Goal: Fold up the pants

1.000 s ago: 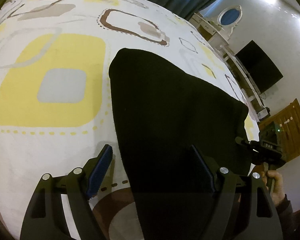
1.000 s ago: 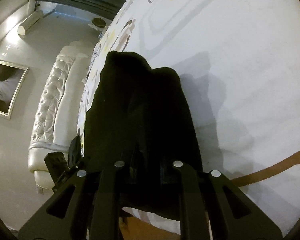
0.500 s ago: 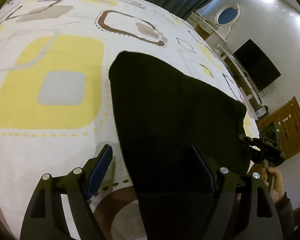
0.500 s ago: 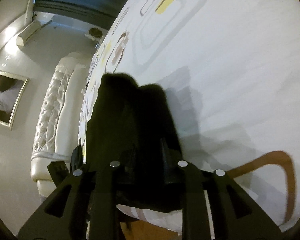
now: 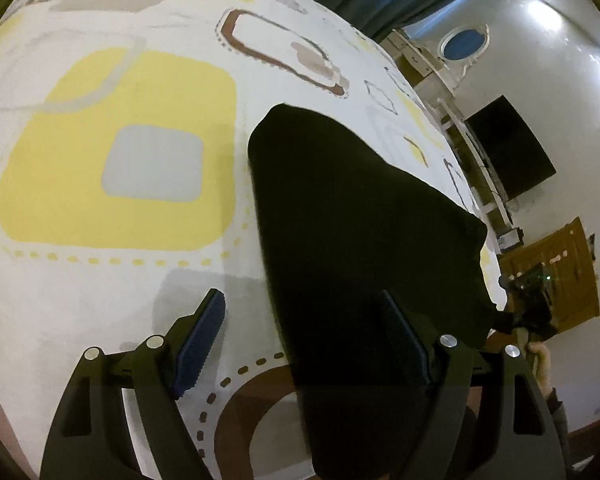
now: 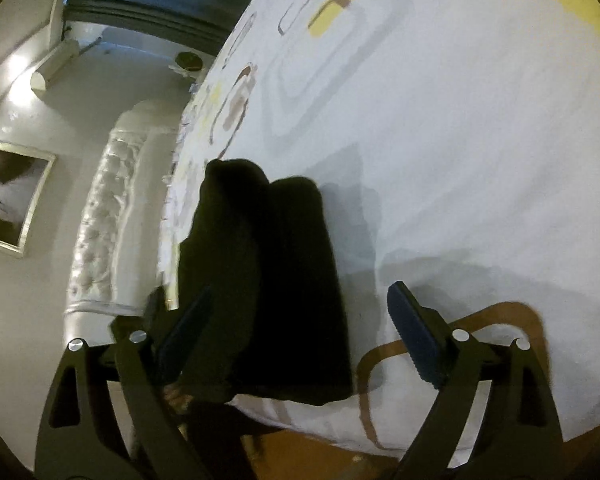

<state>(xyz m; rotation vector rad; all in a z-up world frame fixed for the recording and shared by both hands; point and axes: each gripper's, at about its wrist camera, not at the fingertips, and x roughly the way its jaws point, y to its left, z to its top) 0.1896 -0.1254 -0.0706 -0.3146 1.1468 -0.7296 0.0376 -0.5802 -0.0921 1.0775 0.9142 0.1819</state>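
- Here the black pants (image 5: 360,240) lie folded on the patterned bedsheet (image 5: 120,160).
- Left gripper (image 5: 300,344) is spread wide, gripping nothing.
- Right gripper (image 6: 300,332) is opening, pads clear of the pants.

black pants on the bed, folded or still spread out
Folded: the black pants lie as a compact dark bundle on the patterned bedsheet, with two stacked layers showing at the far end. No separate legs show.
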